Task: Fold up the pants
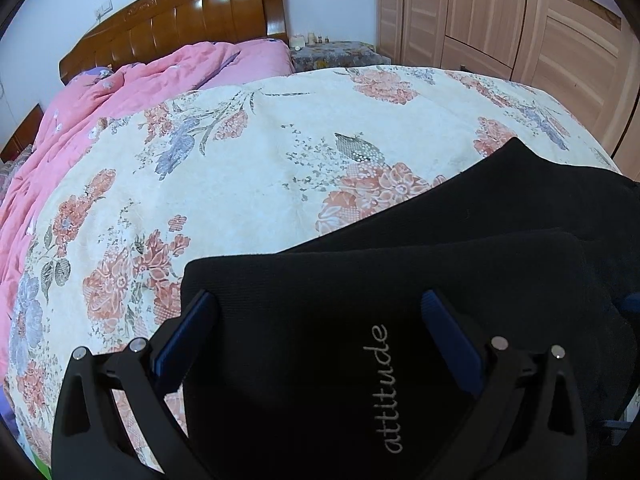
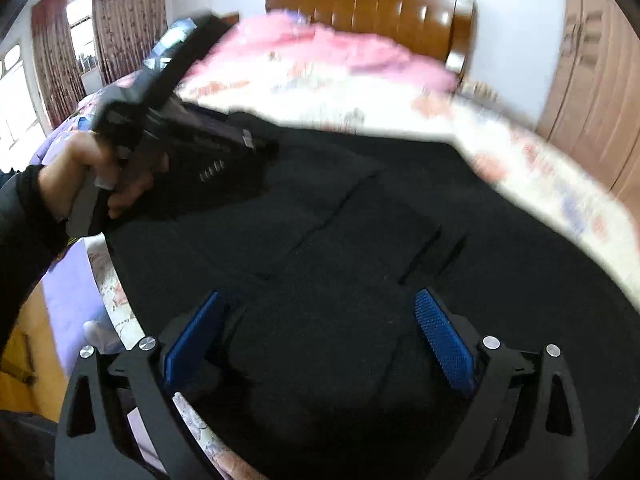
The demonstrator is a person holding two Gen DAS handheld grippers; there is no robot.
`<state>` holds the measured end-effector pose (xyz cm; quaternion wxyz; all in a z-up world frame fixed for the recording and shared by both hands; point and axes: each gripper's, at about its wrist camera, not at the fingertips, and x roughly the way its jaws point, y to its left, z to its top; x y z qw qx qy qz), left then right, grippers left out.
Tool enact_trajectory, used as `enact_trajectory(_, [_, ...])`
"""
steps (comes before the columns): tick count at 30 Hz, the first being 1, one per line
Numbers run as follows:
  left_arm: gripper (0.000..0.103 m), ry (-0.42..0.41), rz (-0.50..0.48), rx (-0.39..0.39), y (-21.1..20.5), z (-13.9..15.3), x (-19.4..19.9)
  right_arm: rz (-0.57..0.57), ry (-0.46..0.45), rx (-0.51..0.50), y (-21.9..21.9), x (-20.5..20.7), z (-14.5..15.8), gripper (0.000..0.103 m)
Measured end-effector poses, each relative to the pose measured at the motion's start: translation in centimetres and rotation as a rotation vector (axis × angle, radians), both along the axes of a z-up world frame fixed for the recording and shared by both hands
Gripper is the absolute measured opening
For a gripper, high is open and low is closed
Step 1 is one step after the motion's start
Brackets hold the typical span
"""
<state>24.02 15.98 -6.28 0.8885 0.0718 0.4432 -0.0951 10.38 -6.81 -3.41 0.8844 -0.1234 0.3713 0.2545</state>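
Observation:
Black pants (image 1: 420, 272) lie folded in layers on the floral bedspread (image 1: 248, 168), with the grey word "attitude" (image 1: 384, 388) stitched on the top layer. My left gripper (image 1: 318, 298) hovers over the near left corner of that layer. It is open, its blue pads (image 1: 188, 336) wide apart, with the fabric lying below and between them. In the right wrist view the pants (image 2: 360, 208) fill the middle. My right gripper (image 2: 320, 296) is open wide over a raised fold, and its pads (image 2: 444, 344) do not press on the cloth.
A person's hand (image 2: 88, 176) in a dark sleeve holds the left tool at the pants' far left edge. A pink quilt (image 1: 120, 92) is bunched by the wooden headboard (image 1: 180, 24). Wardrobe doors (image 1: 520, 28) stand at the right; curtains (image 2: 120, 20) hang at the left.

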Motion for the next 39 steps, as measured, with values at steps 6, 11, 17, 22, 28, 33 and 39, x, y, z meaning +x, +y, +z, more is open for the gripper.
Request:
enact_trajectory(6, [0.102, -0.019, 0.010, 0.017, -0.1, 0.1, -0.2, -0.013, 0.061, -0.068, -1.9, -1.9, -3.1, 0.093])
enact_trajectory(11, [0.101, -0.098, 0.105, 0.144, -1.2, 1.4, -1.4, -0.115, 0.061, 0.200, -10.7, -5.8, 0.4, 0.094])
enact_trajectory(17, [0.101, -0.242, -0.021, 0.009, -7.2, 6.5, -7.6, -0.432, 0.057, 0.474, -23.8, -11.0, 1.4, 0.095])
enact_trajectory(22, [0.101, -0.205, -0.275, 0.044, -15.1, 5.2, -11.4, -0.625, 0.166, 0.613, -30.5, -13.7, -1.5, 0.095])
enact_trajectory(28, [0.102, -0.105, -0.363, 0.166, -17.5, -0.4, -10.8, -0.630, 0.219, 0.603, -30.2, -9.7, -2.3, 0.095])
enact_trajectory(33, [0.102, -0.016, -0.334, 0.035, -16.0, -0.9, -9.4, -0.618, 0.367, 0.618, -28.4, -6.8, -3.8, 0.097])
enact_trajectory(39, [0.102, -0.043, -0.328, 0.016, -15.7, -1.2, -9.9, -0.695, 0.342, 0.662, -28.8, -5.5, -4.1, 0.096])
